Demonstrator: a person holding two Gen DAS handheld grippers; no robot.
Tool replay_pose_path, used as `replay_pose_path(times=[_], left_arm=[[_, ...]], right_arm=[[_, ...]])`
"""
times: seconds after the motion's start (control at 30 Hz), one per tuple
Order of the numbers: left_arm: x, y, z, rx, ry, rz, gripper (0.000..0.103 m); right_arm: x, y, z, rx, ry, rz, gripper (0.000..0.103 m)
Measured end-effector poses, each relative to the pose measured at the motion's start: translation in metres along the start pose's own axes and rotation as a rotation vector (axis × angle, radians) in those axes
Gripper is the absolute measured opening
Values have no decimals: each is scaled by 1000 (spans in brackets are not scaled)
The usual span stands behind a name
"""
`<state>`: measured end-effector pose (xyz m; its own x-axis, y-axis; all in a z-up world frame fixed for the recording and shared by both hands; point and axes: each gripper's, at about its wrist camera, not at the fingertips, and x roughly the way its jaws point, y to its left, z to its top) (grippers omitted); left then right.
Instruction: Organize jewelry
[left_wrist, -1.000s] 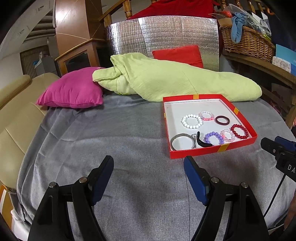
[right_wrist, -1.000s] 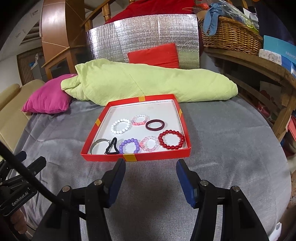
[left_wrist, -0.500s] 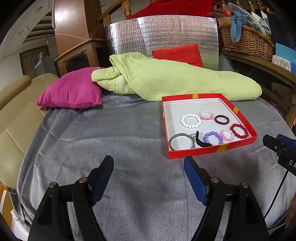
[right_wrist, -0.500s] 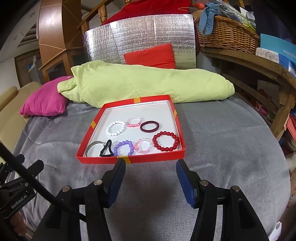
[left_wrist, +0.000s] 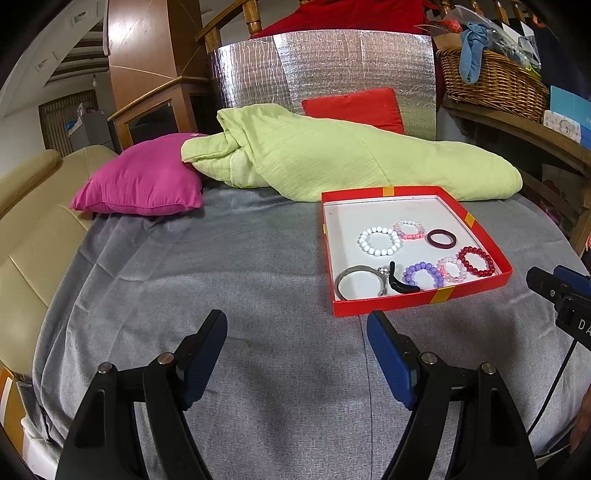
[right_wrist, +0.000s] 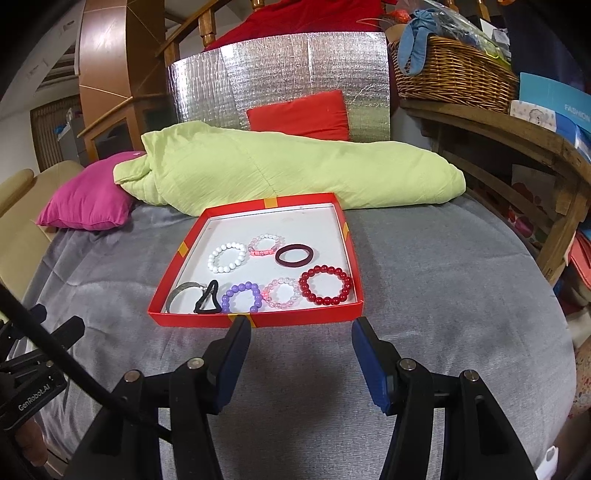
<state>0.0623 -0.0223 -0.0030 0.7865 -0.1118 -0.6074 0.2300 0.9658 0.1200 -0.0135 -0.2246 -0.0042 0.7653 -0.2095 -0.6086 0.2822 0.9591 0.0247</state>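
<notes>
Grey bedcover (right_wrist: 424, 295) bears a red tray (right_wrist: 258, 319) of bracelets; both hand-held grippers gape, empty.

A rumpled lime-green quilt (right_wrist: 280, 173) lies across a grey-covered bed (right_wrist: 443, 280), its end resting on a magenta pillow (left_wrist: 144, 184) (a red cushion (right_wrist: 301, 114) leans on silver foil behind), beneath a laden wicker basket (right_wrist: 454, 74).

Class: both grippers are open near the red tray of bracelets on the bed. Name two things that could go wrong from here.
1. The purple bead bracelet touches the black hair tie and the pink one; jaws might drag a neighbour.
2. The red tray sits on soft grey bedding; pressing down could tip it.
</notes>
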Motion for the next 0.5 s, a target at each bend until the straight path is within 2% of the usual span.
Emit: replay_pose_path(times=[0.5], left_arm=[[1,0,0,-6,4,4,79]], right_arm=[[0,-2,0,-1,-3,-3,61]])
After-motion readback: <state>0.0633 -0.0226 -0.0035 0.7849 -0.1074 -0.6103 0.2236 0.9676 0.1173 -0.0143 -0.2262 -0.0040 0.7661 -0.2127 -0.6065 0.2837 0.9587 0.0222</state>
